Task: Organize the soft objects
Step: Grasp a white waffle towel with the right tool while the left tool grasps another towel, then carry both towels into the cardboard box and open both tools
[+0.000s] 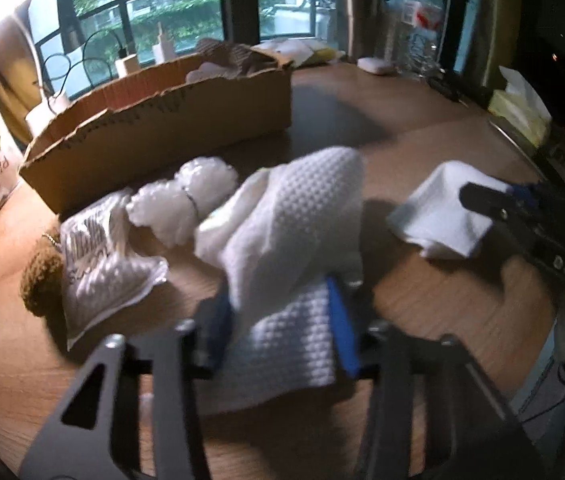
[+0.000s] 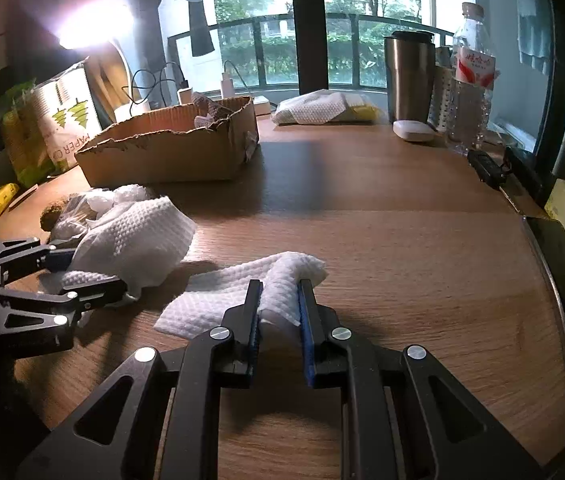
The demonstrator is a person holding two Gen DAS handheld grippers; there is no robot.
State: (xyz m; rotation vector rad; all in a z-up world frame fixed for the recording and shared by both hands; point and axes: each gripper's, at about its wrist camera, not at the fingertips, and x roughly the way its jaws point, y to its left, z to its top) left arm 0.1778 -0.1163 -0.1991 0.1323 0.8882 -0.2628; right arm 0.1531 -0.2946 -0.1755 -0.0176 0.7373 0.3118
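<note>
Little is sorted yet: 2 paper towels are clamped, one in the left gripper (image 1: pixel 278 312), one in the right gripper (image 2: pixel 279 312) (jaws clenched), mid-desk, short of the cardboard box (image 2: pixel 170 148).

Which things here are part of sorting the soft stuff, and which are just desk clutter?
Job:
- textured cloth in left gripper
- smaller cloth in right gripper
- bubble wrap
- air pillow
- brown pompom
- cardboard box

Lying about:
- steel tumbler
- water bottle
- tissue pack
- paper-cup bag
</note>
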